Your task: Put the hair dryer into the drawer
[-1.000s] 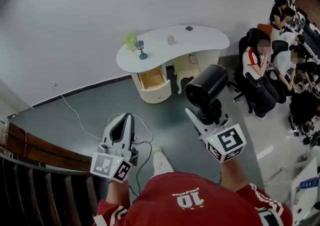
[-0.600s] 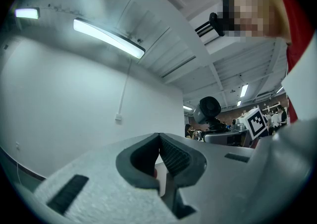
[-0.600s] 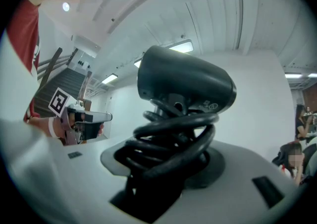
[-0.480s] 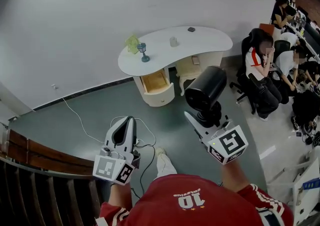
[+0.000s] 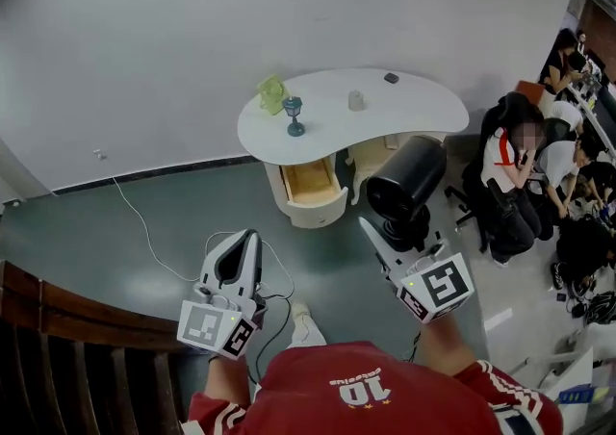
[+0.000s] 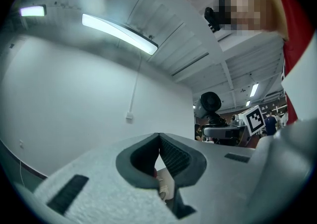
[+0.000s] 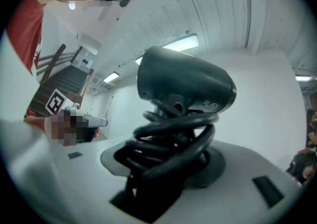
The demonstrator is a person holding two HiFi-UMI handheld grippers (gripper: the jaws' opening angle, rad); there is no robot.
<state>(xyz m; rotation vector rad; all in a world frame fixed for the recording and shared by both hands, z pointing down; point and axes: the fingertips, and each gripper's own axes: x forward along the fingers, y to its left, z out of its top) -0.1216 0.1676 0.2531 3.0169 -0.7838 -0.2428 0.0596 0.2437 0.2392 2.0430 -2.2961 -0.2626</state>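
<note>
A black hair dryer [image 5: 404, 178] with its cord coiled round the handle stands upright between the jaws of my right gripper [image 5: 387, 229], which is shut on the wrapped handle. In the right gripper view the dryer's body [image 7: 185, 86] fills the middle above the cord coils [image 7: 171, 146]. Ahead, under a white curved desk [image 5: 423, 120], a cream drawer [image 5: 313, 183] stands pulled open, its wooden inside showing. My left gripper [image 5: 252, 236] is held at the lower left, shut and empty, and its jaw tips [image 6: 158, 136] meet in the left gripper view.
On the desk stand a blue goblet [image 5: 295, 115], a green object [image 5: 271, 93], a small cup [image 5: 356, 100] and a dark item [image 5: 391, 78]. Several seated people [image 5: 520, 173] are at the right. A wooden stair railing [image 5: 58, 327] is lower left; a cable [image 5: 144, 226] lies on the floor.
The whole view has moved toward the desk, which now sits nearer and more central. Both grippers have been carried forward with it. The dryer stays held in the right gripper.
</note>
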